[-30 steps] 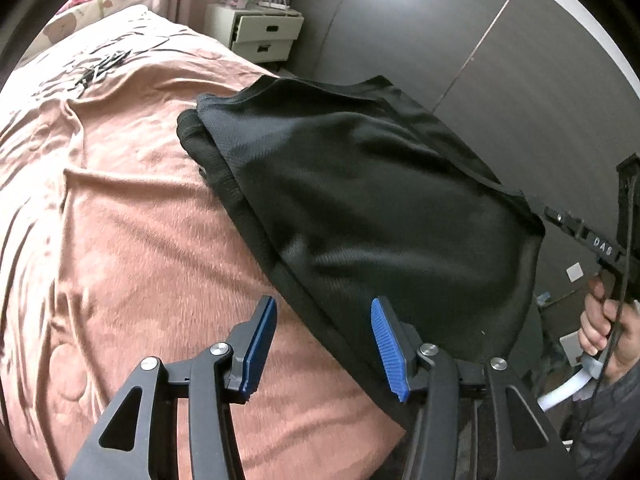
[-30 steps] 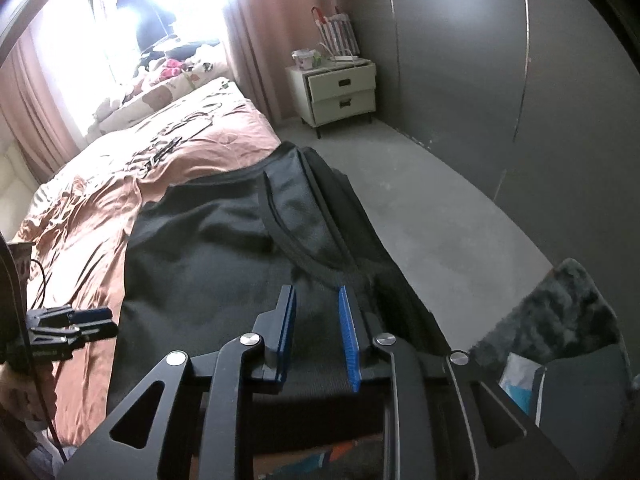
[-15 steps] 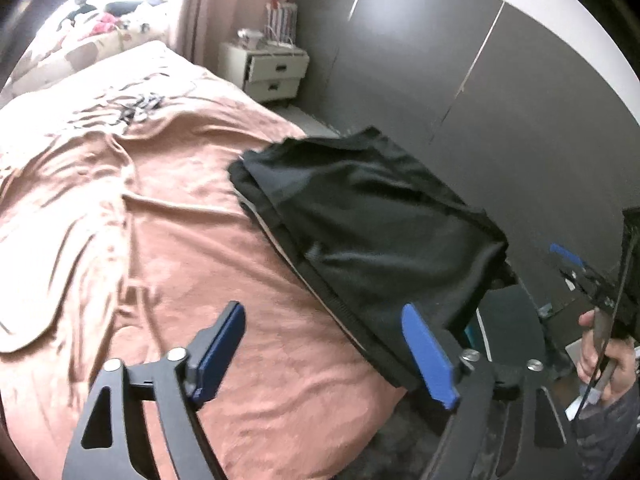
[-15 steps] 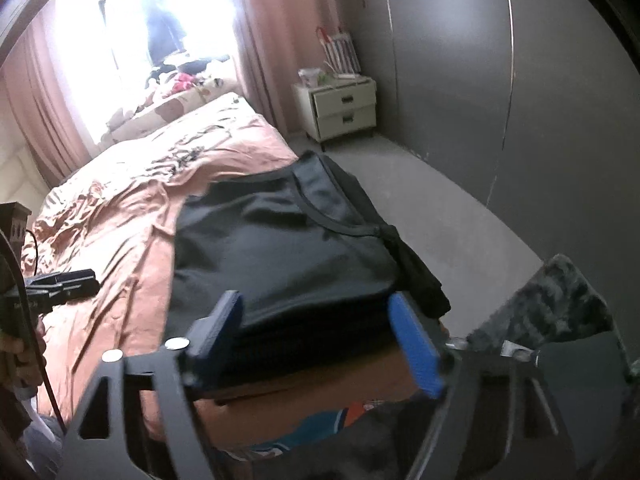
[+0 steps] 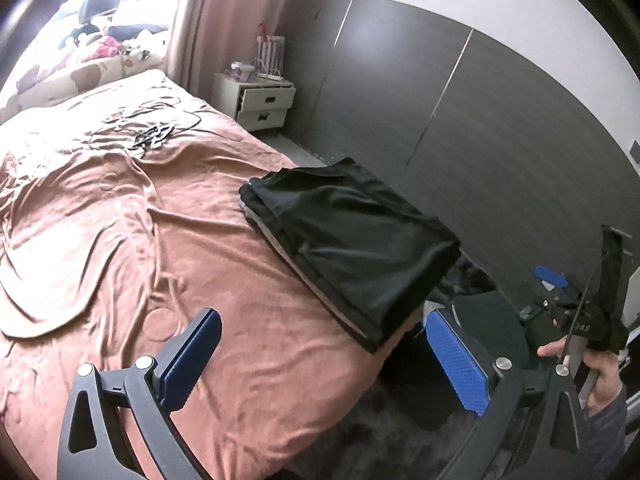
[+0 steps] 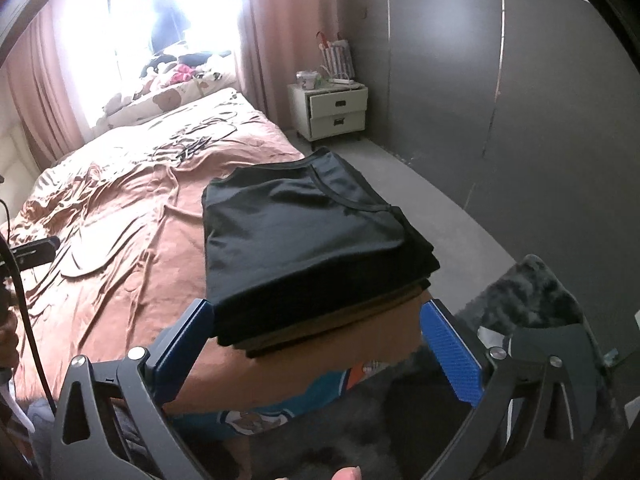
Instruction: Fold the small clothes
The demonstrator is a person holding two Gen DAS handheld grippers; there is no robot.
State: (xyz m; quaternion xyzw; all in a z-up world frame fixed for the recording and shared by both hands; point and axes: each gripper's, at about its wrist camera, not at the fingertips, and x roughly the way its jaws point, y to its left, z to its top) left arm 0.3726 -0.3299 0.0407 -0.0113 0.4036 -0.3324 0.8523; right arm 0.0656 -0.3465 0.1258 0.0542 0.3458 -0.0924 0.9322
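straight ahead of your right gripper (image 6: 316,348), fingers spread and empty, the folded black garment (image 6: 304,232) runs lengthwise away along the bed (image 6: 120,216) edge, nearer it than your left gripper (image 5: 320,360), likewise released.

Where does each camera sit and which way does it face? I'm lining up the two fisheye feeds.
Left wrist: on the left gripper, open, off the bed's foot, facing the folded black garment; the right hand shows at the right edge.
Right wrist: on the right gripper, open, at the bed's foot corner, looking over the garment toward the window.
Shared: bed, garment, white nightstand, grey wall panels.
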